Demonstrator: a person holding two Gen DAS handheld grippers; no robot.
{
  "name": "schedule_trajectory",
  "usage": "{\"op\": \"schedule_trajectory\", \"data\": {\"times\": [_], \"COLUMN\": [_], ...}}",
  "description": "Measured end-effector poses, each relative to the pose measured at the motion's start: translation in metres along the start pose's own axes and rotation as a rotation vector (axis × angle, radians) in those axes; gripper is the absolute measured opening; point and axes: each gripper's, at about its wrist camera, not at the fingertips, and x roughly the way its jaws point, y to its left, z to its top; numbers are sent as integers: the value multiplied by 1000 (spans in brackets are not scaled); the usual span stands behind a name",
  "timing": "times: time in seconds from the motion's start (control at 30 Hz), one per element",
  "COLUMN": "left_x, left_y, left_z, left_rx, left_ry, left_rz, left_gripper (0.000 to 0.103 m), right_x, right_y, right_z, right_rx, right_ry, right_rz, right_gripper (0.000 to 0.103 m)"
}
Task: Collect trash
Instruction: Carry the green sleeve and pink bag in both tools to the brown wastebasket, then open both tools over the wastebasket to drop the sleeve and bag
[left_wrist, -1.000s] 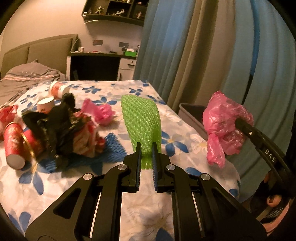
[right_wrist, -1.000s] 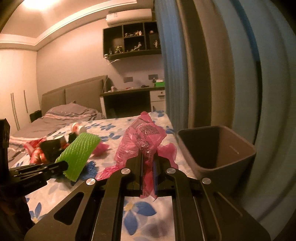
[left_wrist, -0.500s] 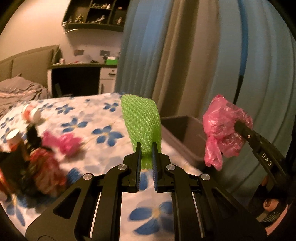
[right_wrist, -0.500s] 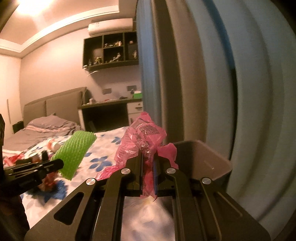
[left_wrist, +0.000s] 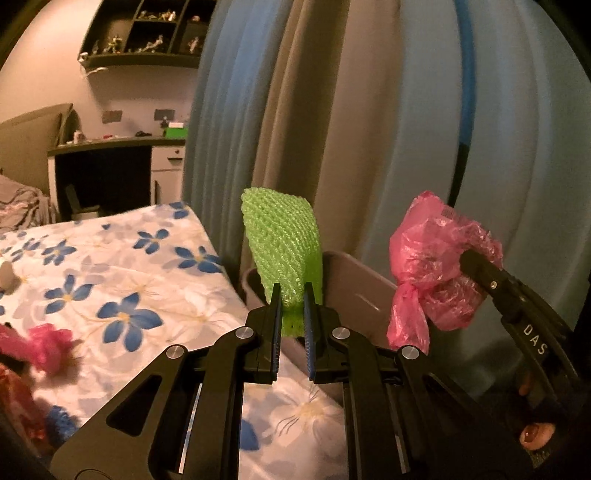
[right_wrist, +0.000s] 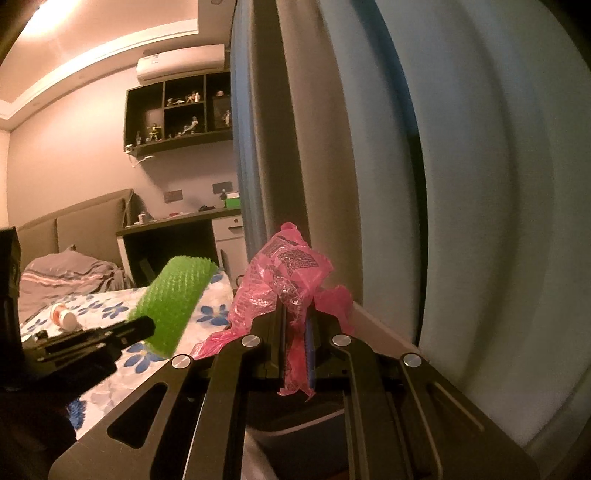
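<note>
My left gripper (left_wrist: 291, 295) is shut on a green foam net sleeve (left_wrist: 282, 243), which stands up above its fingers at the bed's right edge, in front of the grey trash bin (left_wrist: 354, 284). To its right my right gripper (right_wrist: 295, 310) is shut on a crumpled pink plastic bag (right_wrist: 288, 273), held over the bin's open top (right_wrist: 384, 332). In the left wrist view the pink bag (left_wrist: 436, 266) hangs from the right gripper's black fingers (left_wrist: 491, 280). The right wrist view shows the green sleeve (right_wrist: 173, 299) at lower left, in the left gripper (right_wrist: 142, 325).
The bed with a blue-flower sheet (left_wrist: 122, 280) lies left of the bin, with a pink wad (left_wrist: 48, 343) and a small cup (right_wrist: 64, 315) on it. Blue and beige curtains (left_wrist: 332, 129) hang right behind the bin. A desk (left_wrist: 110, 170) stands at the back.
Both grippers have swung right, away from the trash pile on the bed, toward the bin by the curtains. The bin has grown larger in both views. Both grips are unchanged.
</note>
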Motion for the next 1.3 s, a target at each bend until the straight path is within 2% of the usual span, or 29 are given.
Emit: {"op": "schedule_trajectory", "data": {"times": [0.43, 1.1, 1.17, 1.2, 1.27, 1.3], "left_x": [40, 69, 72, 73, 73, 71], "left_y": [-7, -10, -10, -9, -5, -1], "left_z": [0, -6, -6, -7, -9, -10], "left_rx": [4, -13, -18, -19, -25, -38], "left_ry": [33, 83, 96, 101, 102, 93], "left_rz": [-50, -126, -139, -138, -115, -105], "left_gripper": [10, 11, 18, 23, 56, 65], "right_x": [22, 35, 36, 37, 36, 36], "right_y": [-5, -10, -10, -10, -9, -10], "right_z": [-3, -4, -4, -4, -4, -5], "right_rx": [22, 27, 28, 28, 31, 33], "right_ry": [9, 18, 20, 21, 26, 27], "right_rz": [-28, -32, -29, -32, -31, -29], "right_gripper": [9, 10, 13, 19, 33, 39]}}
